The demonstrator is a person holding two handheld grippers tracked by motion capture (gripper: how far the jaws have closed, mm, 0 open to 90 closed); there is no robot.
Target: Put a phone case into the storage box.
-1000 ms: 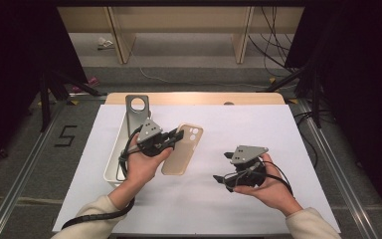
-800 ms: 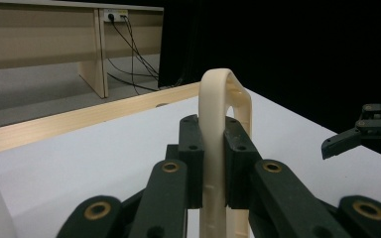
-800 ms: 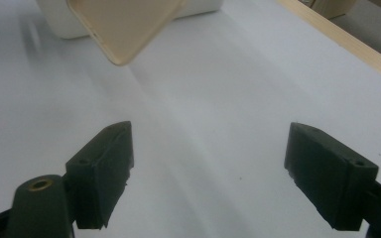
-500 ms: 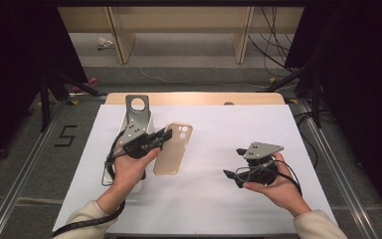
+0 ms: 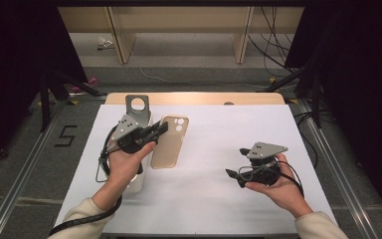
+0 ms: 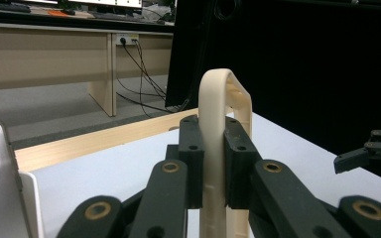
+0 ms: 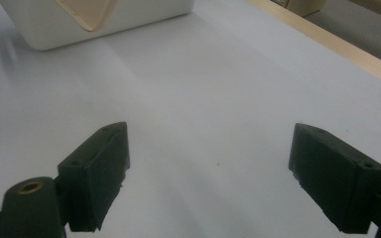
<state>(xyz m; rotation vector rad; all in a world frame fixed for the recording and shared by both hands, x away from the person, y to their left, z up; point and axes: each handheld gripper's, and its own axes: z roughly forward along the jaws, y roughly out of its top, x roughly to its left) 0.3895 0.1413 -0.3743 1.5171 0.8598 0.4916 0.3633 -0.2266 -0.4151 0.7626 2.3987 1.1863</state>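
Gripping: left gripper [image 5: 160, 129] clenched on the case [image 5: 170, 143] edge
Case: lifted, tilted over the surface [image 5: 219, 199]
Right gripper [image 5: 234, 175]: released, jaws wide, holding nothing

High view: fixed above the person's side, facing forward and down over the whole white table [image 5: 204, 189], with floor and shelving beyond; distant
Left gripper view: rides the left gripper [image 6: 213, 163], looking level along its jaws across the table's far edge; close on the phone case [image 6: 223, 124] edge-on
Right gripper view: rides the right gripper [image 7: 208, 168], angled down, very near the tabletop
Shared: tabletop; phone case; right gripper at the left gripper view's right edge
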